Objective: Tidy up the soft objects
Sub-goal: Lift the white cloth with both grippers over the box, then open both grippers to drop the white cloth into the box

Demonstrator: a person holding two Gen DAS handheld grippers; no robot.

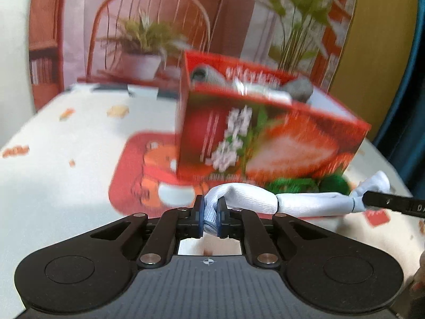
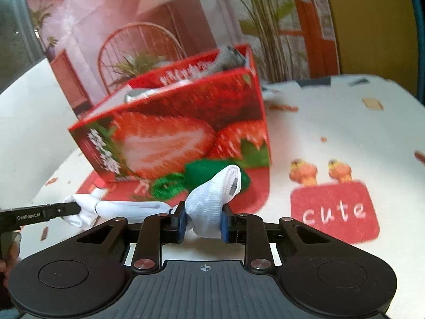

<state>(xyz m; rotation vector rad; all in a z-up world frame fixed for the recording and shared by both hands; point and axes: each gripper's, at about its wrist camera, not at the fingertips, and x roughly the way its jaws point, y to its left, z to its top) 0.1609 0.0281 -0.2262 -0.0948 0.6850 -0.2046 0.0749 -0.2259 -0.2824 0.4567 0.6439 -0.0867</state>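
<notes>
A long white sock [image 1: 265, 202] is stretched between both grippers, just above the table in front of a red strawberry-print box [image 1: 265, 138]. My left gripper [image 1: 210, 218] is shut on one end of it. My right gripper [image 2: 202, 220] is shut on the other end [image 2: 209, 207]; its finger also shows in the left wrist view [image 1: 393, 203]. The box [image 2: 186, 133] holds grey soft items [image 1: 212, 75]. Green socks [image 2: 191, 178] lie against the box's front.
The table [image 2: 332, 133] has a white cloth with orange cartoon prints and a red "cute" patch [image 2: 334, 212]. A potted plant [image 1: 143, 53] and a wooden chair [image 1: 148, 13] stand behind the table.
</notes>
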